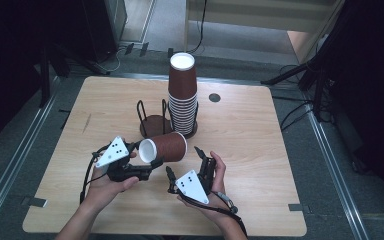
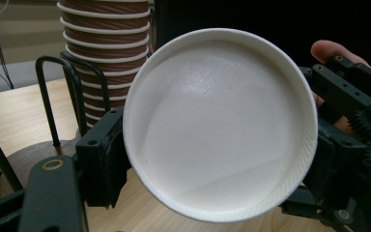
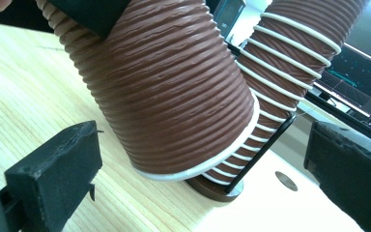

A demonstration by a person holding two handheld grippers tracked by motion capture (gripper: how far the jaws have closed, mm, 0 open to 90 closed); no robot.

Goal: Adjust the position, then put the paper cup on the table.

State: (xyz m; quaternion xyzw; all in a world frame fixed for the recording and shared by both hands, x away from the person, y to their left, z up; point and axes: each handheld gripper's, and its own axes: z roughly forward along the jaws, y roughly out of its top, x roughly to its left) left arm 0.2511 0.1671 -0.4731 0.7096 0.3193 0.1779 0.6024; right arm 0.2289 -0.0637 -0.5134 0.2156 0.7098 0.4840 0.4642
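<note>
Left of the stack (image 1: 182,95) and nearer the person, the left gripper (image 1: 147,167) was clamped on the rim of a brown cup (image 1: 164,148), holding it on its side above the table (image 1: 260,140), just in front of the wire holder (image 1: 152,117), mouth toward the left. To the cup's right, the right gripper (image 1: 185,167) stood with jaws apart, the cup near them but untouched.

A brown ribbed paper cup (image 3: 169,92) hangs tilted above the wooden tabletop (image 3: 24,96), its white-edged base toward the camera, between the right gripper (image 3: 203,174)'s two black fingers (image 3: 58,169), which stand wide apart and clear of it. Behind it a stack of brown cups (image 3: 294,63) sits in a black wire holder (image 3: 263,154).
</note>
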